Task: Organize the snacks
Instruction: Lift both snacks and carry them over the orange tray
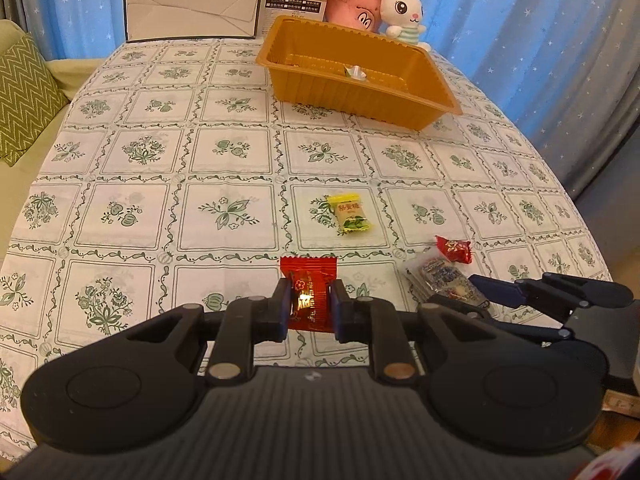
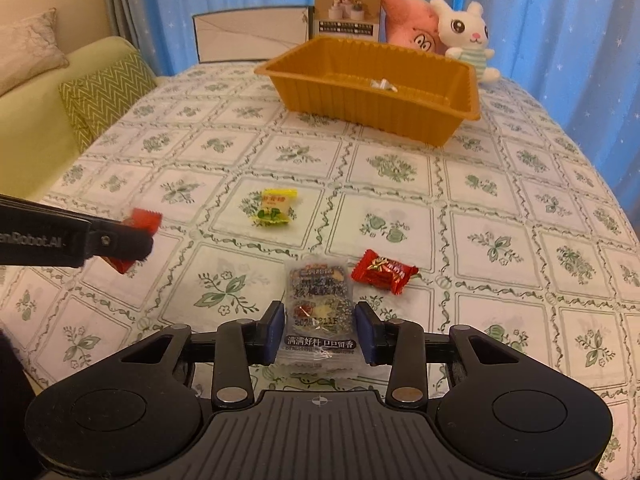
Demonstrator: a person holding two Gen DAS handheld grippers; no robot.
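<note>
Left wrist view first: my left gripper [image 1: 309, 309] has its two blue-padded fingers closed on a red snack packet [image 1: 308, 294], pinching it at the sides. From the right wrist view the packet [image 2: 136, 240] looks lifted off the floral tablecloth [image 2: 400, 168], though I can't say how far.

My right gripper [image 2: 320, 332] sits near the front edge of the tabletop with its jaws partly open, one on each side of a clear sesame-walnut cake packet [image 2: 318, 312]. The packet lies flat on the cloth between the pads [image 2: 276, 330]; I see a thin gap on each side, so I don't read it as clamped.

Just to the right of that packet lies a red wrapped candy [image 2: 384, 272], close but apart from it. A yellow candy packet [image 2: 274, 208] lies further in, toward the middle of the tabletop, well apart from the others.

The orange plastic tray [image 2: 360, 108] stands toward the far edge, angled to the table's sides. One small silvery wrapped piece [image 2: 383, 85] lies inside it near the back wall; I can't make out what it is.

Behind the tray, along the far edge, stand a white box [image 2: 250, 38], a taller printed carton [image 2: 347, 8], a pink plush toy [image 2: 408, 20] and a white plush rabbit [image 2: 466, 36]. A green zigzag cushion [image 2: 104, 96] lies on the sofa off the left edge.
</note>
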